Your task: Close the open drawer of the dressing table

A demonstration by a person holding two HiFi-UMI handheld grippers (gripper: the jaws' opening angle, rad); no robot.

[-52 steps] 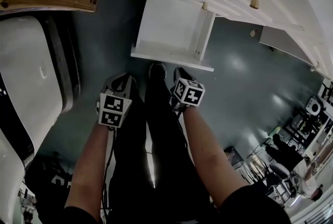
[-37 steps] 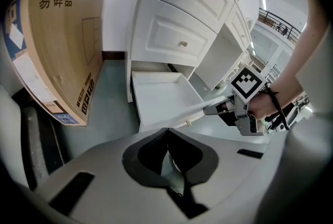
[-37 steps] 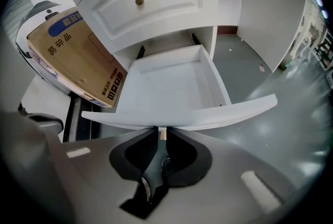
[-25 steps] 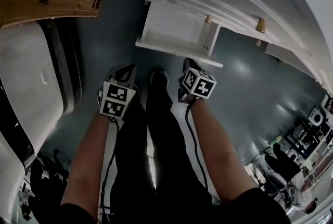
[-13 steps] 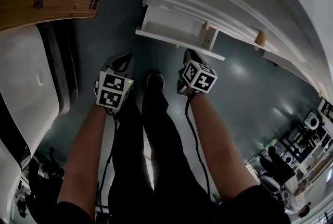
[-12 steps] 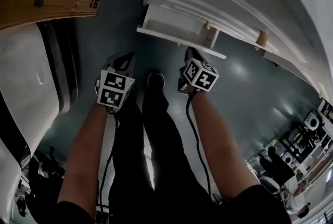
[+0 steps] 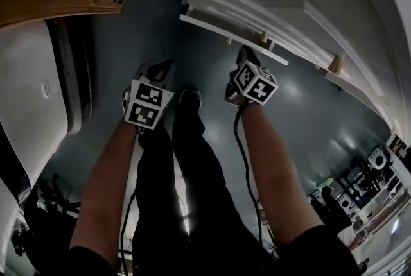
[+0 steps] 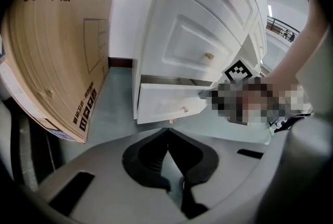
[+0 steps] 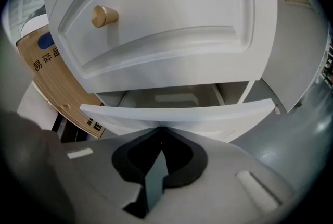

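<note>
My right gripper (image 9: pixel 159 132), jaws pressed together, is touching front of partly open drawer (image 9: pixel 177 109) at frame centre; left gripper (image 8: pixel 167 131), also pressed together, is hovering empty.

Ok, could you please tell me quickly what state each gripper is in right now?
Left gripper: tongs closed, holding nothing.
Right gripper: tongs closed, empty, tips at the drawer front.

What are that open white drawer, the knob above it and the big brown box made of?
Drawer: probably painted wood or board, with a smooth matte white coat. Knob: looks like brass-coloured metal, slightly shiny; possibly lacquered wood. Box: cardboard, dull brown with printed lettering.
</note>
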